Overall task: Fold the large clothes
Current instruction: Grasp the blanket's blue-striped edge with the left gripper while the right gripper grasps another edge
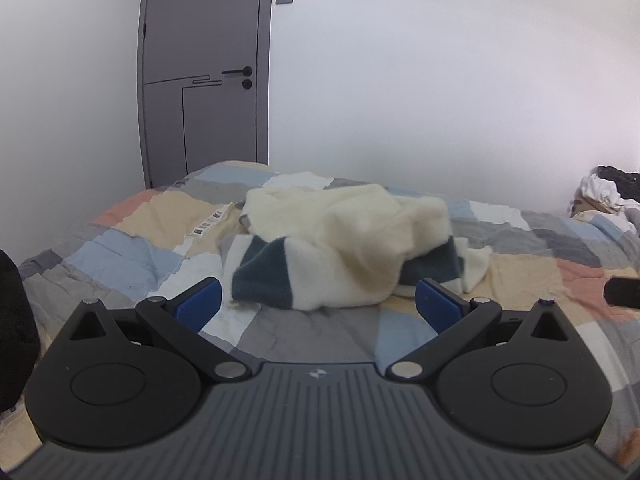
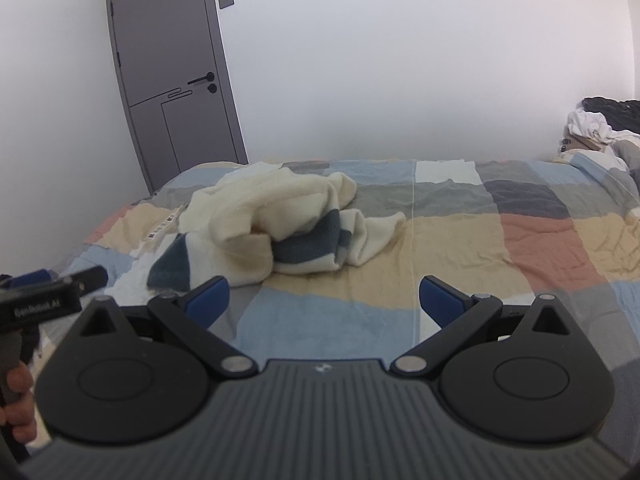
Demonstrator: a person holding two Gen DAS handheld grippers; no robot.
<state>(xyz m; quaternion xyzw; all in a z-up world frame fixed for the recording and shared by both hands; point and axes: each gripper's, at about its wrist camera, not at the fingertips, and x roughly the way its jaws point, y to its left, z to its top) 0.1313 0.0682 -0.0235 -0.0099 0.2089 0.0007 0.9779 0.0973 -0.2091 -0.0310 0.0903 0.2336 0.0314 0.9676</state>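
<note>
Left claw (image 1: 318,306): spread wide, nothing held; 2 blue pads w/ matte black linkage arms, ribbed grey body; hovers low over the bed, aimed at the garment.
Right claw (image 2: 324,300): also wide apart, empty; same build, 2 blue pads; level over the bed, garment ahead and to its left.
Hand (image 2: 16,404): at lower left edge of the right view, wrapped round the left tool's grip.
Garment (image 1: 344,248): 1 fleecy cream sweater w/ dark teal blocks, crumpled in a soft heap, unfolded, lying mid-bed just past the left claw's pads.
Bed (image 1: 128,256): patchwork cover, wrinkled cotton-like squares in blue, grey, beige, salmon, white.
Label strip (image 1: 208,226): 1 white printed strip on the cover, left of the garment.
Clothes pile (image 2: 600,128): white and black items, far right.
Door (image 1: 204,72): 1, grey, flat panels, black lever handle, shut.
Wall (image 1: 440,80): plain white.
</note>
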